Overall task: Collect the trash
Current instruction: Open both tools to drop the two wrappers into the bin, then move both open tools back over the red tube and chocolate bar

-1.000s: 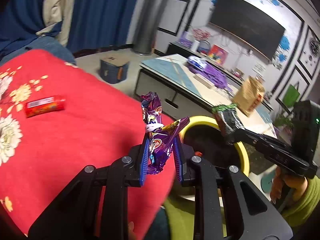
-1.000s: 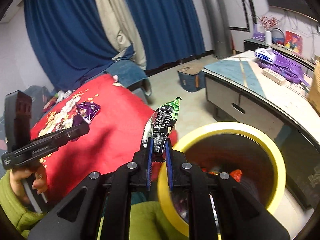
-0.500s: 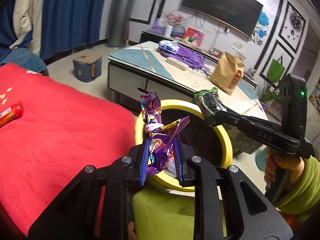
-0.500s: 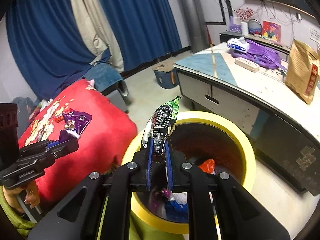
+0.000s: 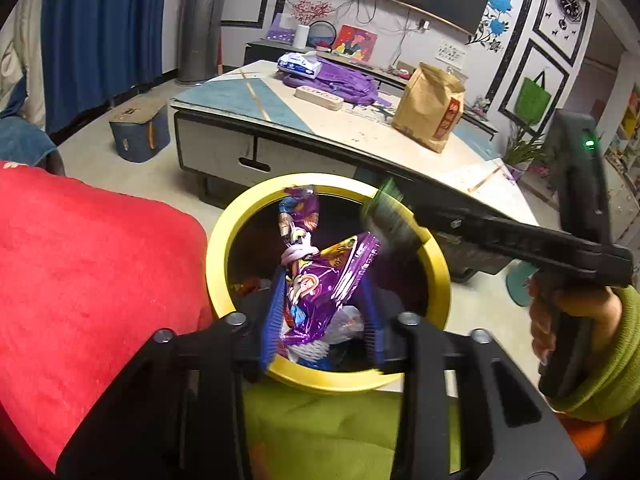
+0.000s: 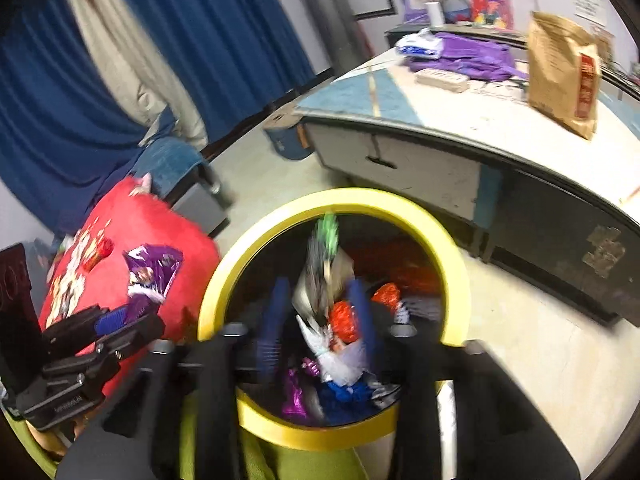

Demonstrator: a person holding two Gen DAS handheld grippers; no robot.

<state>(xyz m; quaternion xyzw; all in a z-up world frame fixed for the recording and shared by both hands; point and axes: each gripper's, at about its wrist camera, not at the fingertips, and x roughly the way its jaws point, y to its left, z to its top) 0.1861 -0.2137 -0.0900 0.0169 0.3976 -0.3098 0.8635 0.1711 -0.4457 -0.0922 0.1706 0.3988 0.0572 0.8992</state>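
Trash point(image 6: 336, 364) inside bin point(image 6: 448, 240): right-wrist view only

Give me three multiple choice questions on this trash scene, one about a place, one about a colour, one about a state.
1. Where does the brown paper bag stand?
A. on the low table
B. on the red blanket
C. in the bin

2. What colour is the bin's rim?
A. blue
B. yellow
C. white

3. How is the wrapper in the left gripper?
A. lying on the floor
B. between the jaws, above the bin
C. on the table

Answers: A, it sits on the tabletop; B, a yellow ring; C is wrong, B: the purple wrapper sits between opening jaws over the bin.
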